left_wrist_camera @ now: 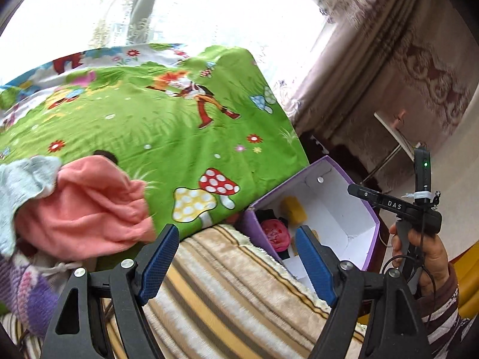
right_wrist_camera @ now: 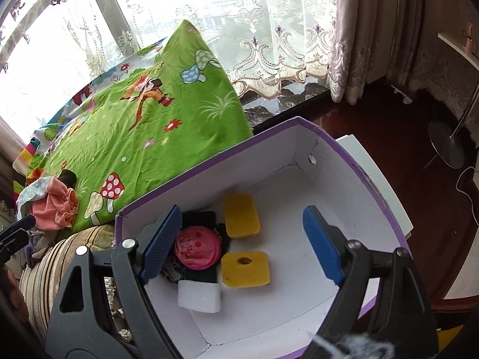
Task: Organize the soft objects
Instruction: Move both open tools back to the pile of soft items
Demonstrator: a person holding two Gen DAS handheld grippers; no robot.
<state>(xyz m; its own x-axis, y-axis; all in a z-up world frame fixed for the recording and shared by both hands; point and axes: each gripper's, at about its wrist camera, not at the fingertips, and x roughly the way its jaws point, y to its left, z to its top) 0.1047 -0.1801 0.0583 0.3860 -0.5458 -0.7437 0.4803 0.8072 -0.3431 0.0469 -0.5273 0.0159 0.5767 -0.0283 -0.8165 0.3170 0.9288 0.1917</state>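
Note:
A purple box [right_wrist_camera: 356,161] with a white inside stands at the bed's edge. It holds two yellow sponges [right_wrist_camera: 241,215], a pink ball [right_wrist_camera: 197,246], a white foam block [right_wrist_camera: 199,296] and a black cloth [right_wrist_camera: 199,218]. My right gripper [right_wrist_camera: 242,212] hangs open over the box with nothing between its pads. My left gripper [left_wrist_camera: 236,230] is open and empty above the striped blanket [left_wrist_camera: 227,293], with the box [left_wrist_camera: 338,209] to its right. To its left, on the green sheet [left_wrist_camera: 167,125], lie a pink cloth [left_wrist_camera: 86,206], a light blue cloth [left_wrist_camera: 24,185] and a purple knit [left_wrist_camera: 33,299].
A person's hand [left_wrist_camera: 425,251] holds the right gripper's handle beside the box. Lace curtains [right_wrist_camera: 269,59] and a dark window sill run behind the bed. A lamp base [right_wrist_camera: 446,146] stands on the dark wood floor at right. Something grey and fluffy [right_wrist_camera: 353,344] shows at the bottom edge.

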